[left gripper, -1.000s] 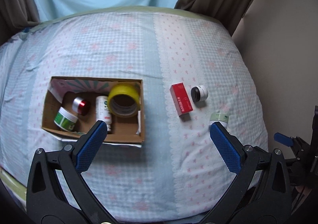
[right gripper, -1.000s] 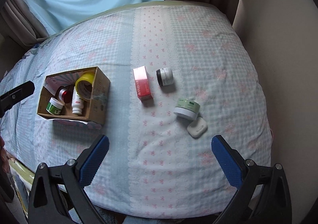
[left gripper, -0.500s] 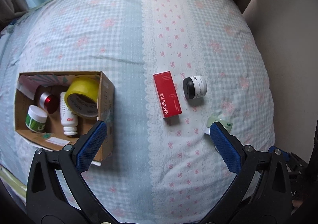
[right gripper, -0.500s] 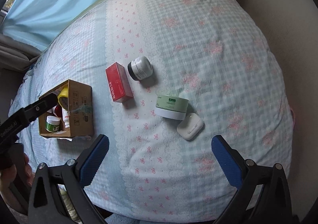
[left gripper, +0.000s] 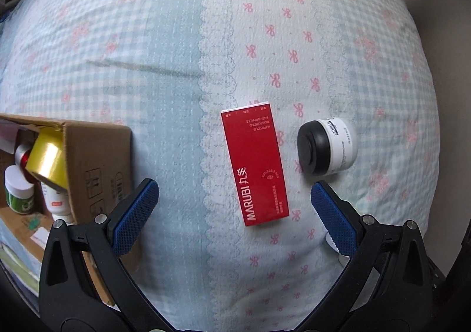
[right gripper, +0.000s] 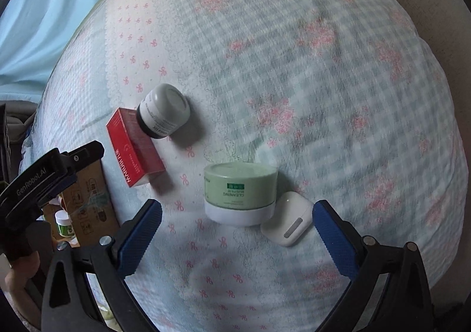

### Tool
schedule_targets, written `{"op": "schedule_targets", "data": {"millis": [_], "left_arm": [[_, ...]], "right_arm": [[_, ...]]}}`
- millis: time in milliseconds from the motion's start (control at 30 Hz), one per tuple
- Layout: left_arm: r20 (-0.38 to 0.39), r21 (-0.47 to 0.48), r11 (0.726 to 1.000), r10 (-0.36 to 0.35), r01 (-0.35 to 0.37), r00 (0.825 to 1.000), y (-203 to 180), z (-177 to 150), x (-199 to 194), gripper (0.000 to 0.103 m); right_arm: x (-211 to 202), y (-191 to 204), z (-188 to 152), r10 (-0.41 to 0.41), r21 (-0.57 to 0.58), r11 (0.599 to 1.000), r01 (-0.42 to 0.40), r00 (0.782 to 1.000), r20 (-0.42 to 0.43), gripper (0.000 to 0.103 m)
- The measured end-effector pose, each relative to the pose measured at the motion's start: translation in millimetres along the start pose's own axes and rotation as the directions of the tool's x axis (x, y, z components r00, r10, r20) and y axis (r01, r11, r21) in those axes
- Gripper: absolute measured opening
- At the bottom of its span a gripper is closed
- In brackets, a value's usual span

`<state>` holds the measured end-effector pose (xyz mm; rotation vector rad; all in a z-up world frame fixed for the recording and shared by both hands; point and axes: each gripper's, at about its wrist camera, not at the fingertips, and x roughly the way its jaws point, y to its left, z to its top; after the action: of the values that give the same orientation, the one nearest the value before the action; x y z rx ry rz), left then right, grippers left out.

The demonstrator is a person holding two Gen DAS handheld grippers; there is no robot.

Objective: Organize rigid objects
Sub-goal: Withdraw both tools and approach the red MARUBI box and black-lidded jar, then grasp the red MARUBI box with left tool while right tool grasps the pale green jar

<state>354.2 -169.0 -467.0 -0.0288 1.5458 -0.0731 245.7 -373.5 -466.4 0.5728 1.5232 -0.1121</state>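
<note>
Red box (left gripper: 255, 163) lies lengthwise straight ahead of the wide-open, empty left gripper (left gripper: 234, 199). Green jar (right gripper: 240, 197) sits ahead of the equally open right gripper (right gripper: 237, 218).

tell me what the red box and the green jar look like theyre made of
Red box: likely printed paperboard, smooth, slightly glossy; sharp folded edges, white print.
Green jar: probably plastic, matte pale-green lid over a white base; even, moulded look, though frosted glass can't be excluded.
</note>
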Motion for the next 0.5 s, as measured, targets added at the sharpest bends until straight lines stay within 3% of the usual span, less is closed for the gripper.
{"op": "schedule_targets", "data": {"millis": [100, 233, 367, 433, 500], "left_arm": [[-0.024, -0.003, 1.000, -0.002, 0.001, 1.000, -2.5, 6.9, 18.4, 0.101], [-0.064, -0.027, 1.000, 0.005, -0.007, 0.998, -4.5, 16.3, 40.1, 0.086], [-0.086, -0.043, 0.999, -0.009, 0.006, 0.996, -7.6, 23.1, 54.8, 0.080], [-0.091, -0.035, 0.999, -0.002, -0.002, 0.996, -9.8, 25.1, 60.6, 0.074], [-0.102, -0.048, 0.999, -0.018, 0.013, 0.995, -8.0, 26.9, 65.5, 0.064]], "right_arm": [[16.1, -2.4, 4.1, -0.003, 0.022, 1.000, 0.003, 1.000, -0.014, 0.099], [31.5, -0.3, 9.4, -0.032, 0.008, 0.999, 0.032, 0.999, -0.034, 0.099], [42.7, -2.5, 14.0, -0.039, 0.033, 0.999, 0.041, 0.998, -0.047, 0.099], [48.7, -3.3, 15.5, -0.035, 0.047, 0.998, 0.037, 0.997, -0.062, 0.084], [56.2, -2.5, 17.2, -0.041, 0.055, 0.997, 0.046, 0.996, -0.082, 0.076]]}}
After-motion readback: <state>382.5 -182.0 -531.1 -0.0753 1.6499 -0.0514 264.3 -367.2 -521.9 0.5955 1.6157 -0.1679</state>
